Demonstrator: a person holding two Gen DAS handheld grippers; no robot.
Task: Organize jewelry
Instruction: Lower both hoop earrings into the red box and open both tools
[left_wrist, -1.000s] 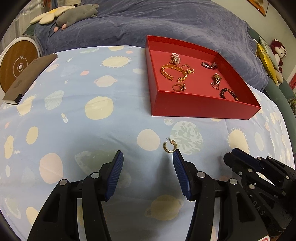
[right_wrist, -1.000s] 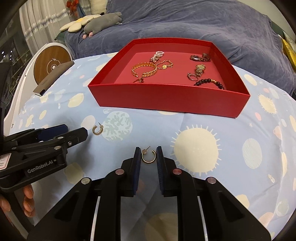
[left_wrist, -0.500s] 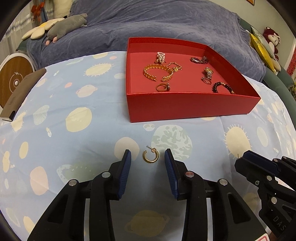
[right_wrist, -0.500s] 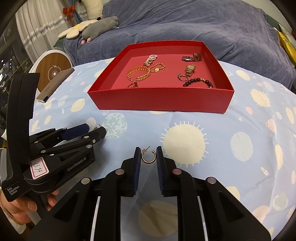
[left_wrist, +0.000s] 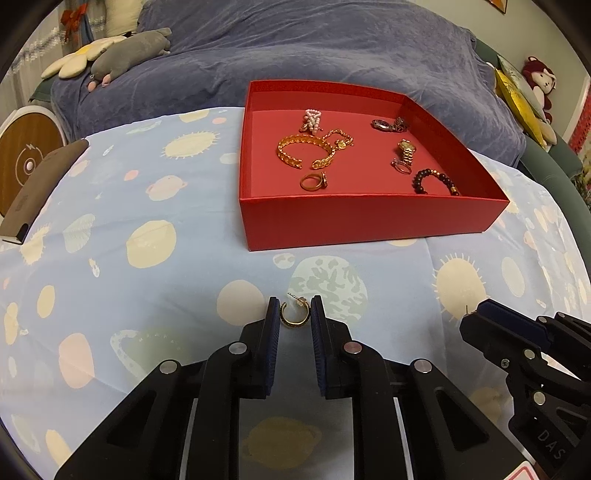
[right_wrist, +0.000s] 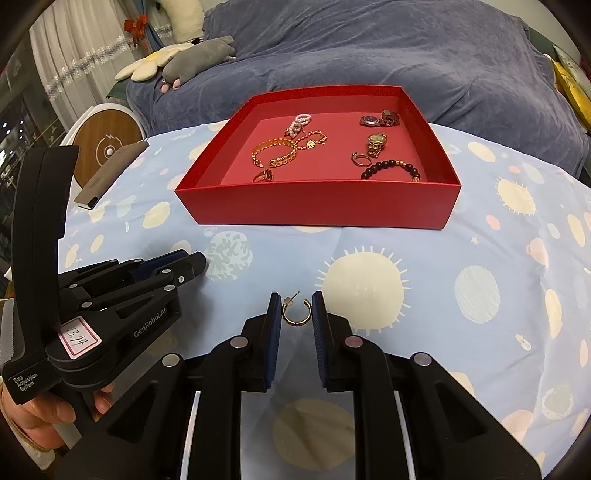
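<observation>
My left gripper (left_wrist: 294, 314) is shut on a gold hoop earring (left_wrist: 294, 318), low over the patterned cloth. My right gripper (right_wrist: 296, 312) is shut on a second gold hoop earring (right_wrist: 296, 315). Each gripper also shows in the other view: the right one (left_wrist: 480, 314) at lower right, the left one (right_wrist: 192, 262) at left. A red box (left_wrist: 365, 218) stands beyond both, also in the right wrist view (right_wrist: 317, 206). It holds a gold chain bracelet (left_wrist: 299, 151), a bead bracelet (left_wrist: 434, 179), rings and watches.
The cloth with suns and planets (left_wrist: 147, 240) covers a rounded table. A brown case (left_wrist: 40, 184) lies at the table's left edge. A blue-covered bed (left_wrist: 295, 48) with plush toys (left_wrist: 125, 55) lies behind. A round wooden disc (right_wrist: 107, 147) stands at left.
My left gripper has closed from wide open onto the left hoop earring. My right gripper has stayed shut on its earring. The view of the red box has shifted closer.
</observation>
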